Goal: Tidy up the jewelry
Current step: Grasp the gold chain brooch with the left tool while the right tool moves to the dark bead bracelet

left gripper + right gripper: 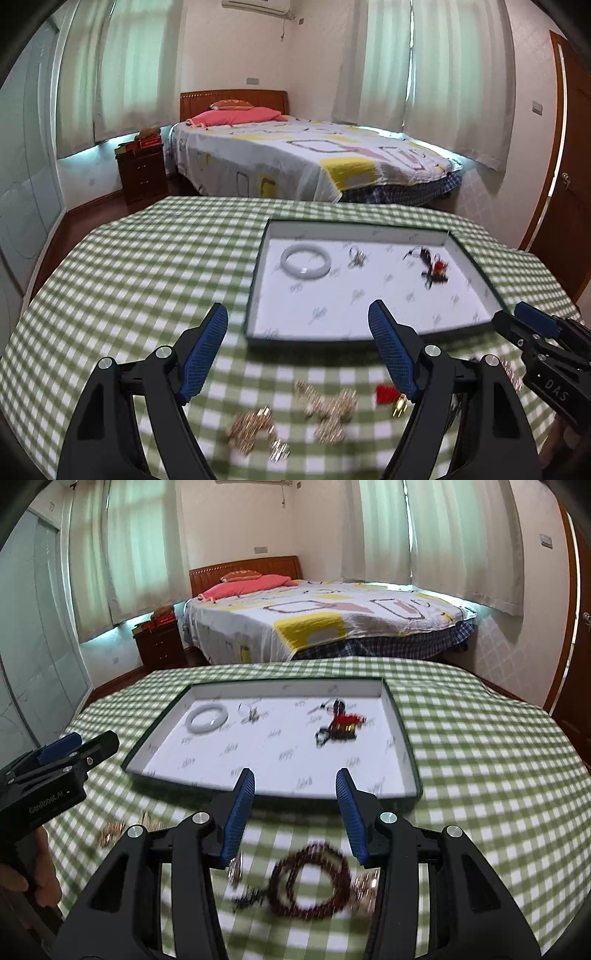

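A shallow white-lined tray (pixel 476 269) (pixel 400 716) lies on the green checked tablecloth. In it are a pale jade bangle (pixel 305 259) (pixel 206 718), a small silver piece (pixel 357 257) (pixel 251 713) and a red-and-black charm (pixel 436 268) (pixel 341 725). My left gripper (pixel 297 325) is open and empty above loose gold jewelry (pixel 328 408) and a red piece (pixel 386 394) on the cloth. My right gripper (pixel 295 790) is open and empty above a dark red bead bracelet (pixel 312 882); small gold pieces (pixel 365 888) lie beside it.
The other gripper shows at the right edge of the left wrist view (pixel 546 347) and at the left edge of the right wrist view (pixel 55 768). More gold pieces (pixel 112 830) lie at left. Beyond the table stand a bed (pixel 310 158) and a nightstand (pixel 142 173).
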{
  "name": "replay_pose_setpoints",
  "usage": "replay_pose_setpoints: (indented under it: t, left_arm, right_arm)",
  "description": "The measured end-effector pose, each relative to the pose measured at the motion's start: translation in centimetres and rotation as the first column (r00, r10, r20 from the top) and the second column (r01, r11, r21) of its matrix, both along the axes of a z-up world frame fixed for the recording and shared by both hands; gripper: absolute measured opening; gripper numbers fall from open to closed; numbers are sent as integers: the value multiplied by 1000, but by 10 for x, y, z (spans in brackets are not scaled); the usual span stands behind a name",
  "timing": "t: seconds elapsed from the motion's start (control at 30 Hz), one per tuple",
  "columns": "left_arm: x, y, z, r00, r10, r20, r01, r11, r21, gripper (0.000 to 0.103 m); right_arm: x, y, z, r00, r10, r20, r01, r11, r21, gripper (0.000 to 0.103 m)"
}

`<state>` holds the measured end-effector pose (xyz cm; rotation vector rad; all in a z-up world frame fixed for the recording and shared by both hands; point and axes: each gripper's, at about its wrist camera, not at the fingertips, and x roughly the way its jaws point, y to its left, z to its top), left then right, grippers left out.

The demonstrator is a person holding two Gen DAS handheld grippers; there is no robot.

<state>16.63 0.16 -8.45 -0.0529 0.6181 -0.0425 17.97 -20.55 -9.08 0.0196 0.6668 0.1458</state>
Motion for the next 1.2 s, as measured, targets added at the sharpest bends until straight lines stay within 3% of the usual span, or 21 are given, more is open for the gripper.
replay_pose_setpoints:
  t: [0.53, 1.2]
  left_arm:
    - [-51, 16, -49, 992, 19, -125, -16, 1000, 23, 76]
    - [-23, 40, -75, 967, 65, -245, -68, 998, -3, 75]
  right_arm:
    - [-54, 2, -31, 998, 12, -68, -10, 1000, 20, 45]
    - [-54, 4, -37, 996, 22, -85, -19, 999, 33, 45]
